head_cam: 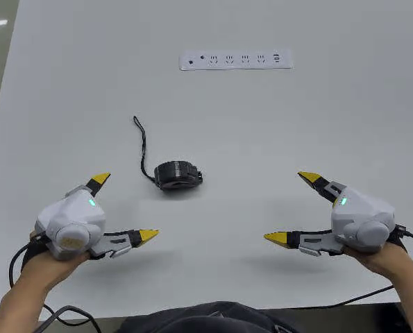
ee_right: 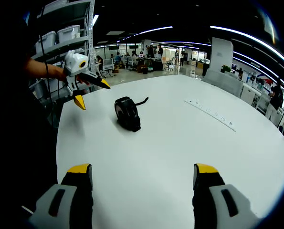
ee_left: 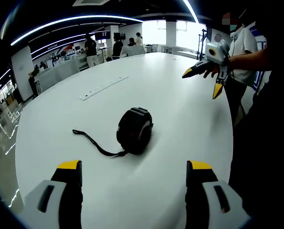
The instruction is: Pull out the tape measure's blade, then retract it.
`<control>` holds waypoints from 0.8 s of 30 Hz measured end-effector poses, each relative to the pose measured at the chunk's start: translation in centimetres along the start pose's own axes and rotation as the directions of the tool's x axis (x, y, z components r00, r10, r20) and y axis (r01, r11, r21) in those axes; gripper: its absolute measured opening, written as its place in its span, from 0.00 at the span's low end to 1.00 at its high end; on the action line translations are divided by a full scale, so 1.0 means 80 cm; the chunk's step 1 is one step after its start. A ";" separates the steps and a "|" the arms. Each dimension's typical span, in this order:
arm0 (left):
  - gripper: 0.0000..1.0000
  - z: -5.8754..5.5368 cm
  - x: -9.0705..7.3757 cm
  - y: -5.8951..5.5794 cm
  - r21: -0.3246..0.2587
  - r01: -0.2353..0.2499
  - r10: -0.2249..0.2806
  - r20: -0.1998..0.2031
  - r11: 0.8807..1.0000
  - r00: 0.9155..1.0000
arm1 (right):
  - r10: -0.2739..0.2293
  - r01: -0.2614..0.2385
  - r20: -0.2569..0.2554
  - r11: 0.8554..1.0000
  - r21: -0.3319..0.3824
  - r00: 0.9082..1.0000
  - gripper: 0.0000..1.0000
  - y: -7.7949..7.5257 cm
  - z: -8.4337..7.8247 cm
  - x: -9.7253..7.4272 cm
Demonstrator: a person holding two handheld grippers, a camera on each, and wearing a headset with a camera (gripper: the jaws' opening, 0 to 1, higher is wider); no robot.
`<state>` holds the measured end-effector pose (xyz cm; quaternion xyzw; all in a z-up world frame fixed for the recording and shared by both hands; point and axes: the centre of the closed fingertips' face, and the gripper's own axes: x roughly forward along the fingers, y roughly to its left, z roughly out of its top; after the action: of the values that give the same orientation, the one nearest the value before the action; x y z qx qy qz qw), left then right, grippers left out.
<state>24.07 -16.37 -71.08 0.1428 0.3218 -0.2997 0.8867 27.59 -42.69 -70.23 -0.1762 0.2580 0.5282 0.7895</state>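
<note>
1. At the middle of the desk (head_cam: 275,139), the tape measure (head_cam: 178,175) rests free, touched by nothing. No blade shows outside the case; I judge it fully wound in.
2. Its strap (head_cam: 142,142) trails loose from the case's left end, away from the person and towards the power strip (head_cam: 235,60), which lies well apart at the far side.
3. The left tool (head_cam: 126,206) hangs near the desk's front edge, left of the tape measure and well apart from it. Its jaws are spread wide and hold nothing.
4. The right tool (head_cam: 289,207) mirrors it on the other side, jaws likewise spread and empty.
5. Both tools point inward and flank the case. This reads as a ready stance: one tool to pin the case, the other to draw the blade.
6. The task is not yet begun.
7. The blade's hook cannot be made out with certainty, so the pulling side remains unconfirmed.
8. Risk: the unheld case will likely slide if the blade is pulled before the case is clamped.
</note>
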 end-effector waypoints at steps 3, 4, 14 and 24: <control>0.85 0.003 0.003 0.001 0.015 0.013 -0.013 0.000 1.000 1.000 | 0.011 -0.011 0.000 1.000 -0.012 1.000 0.85 -0.001 0.001 0.002; 0.84 0.003 0.004 0.002 0.023 0.017 -0.017 0.000 1.000 1.000 | 0.015 -0.015 -0.001 1.000 -0.016 1.000 0.84 -0.001 0.002 0.003; 0.77 0.011 0.015 0.008 0.077 0.051 -0.051 -0.009 0.996 0.999 | 0.043 -0.044 -0.005 0.997 -0.057 0.999 0.77 -0.005 0.004 0.011; 0.70 0.017 0.029 0.009 0.133 0.105 -0.101 -0.035 0.986 0.994 | 0.088 -0.088 -0.012 0.991 -0.105 0.996 0.71 -0.009 0.009 0.026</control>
<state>26.62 -17.42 -71.57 0.1897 0.3204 -0.3639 0.8538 29.07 -41.02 -70.84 -0.2081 0.2403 0.5747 0.7541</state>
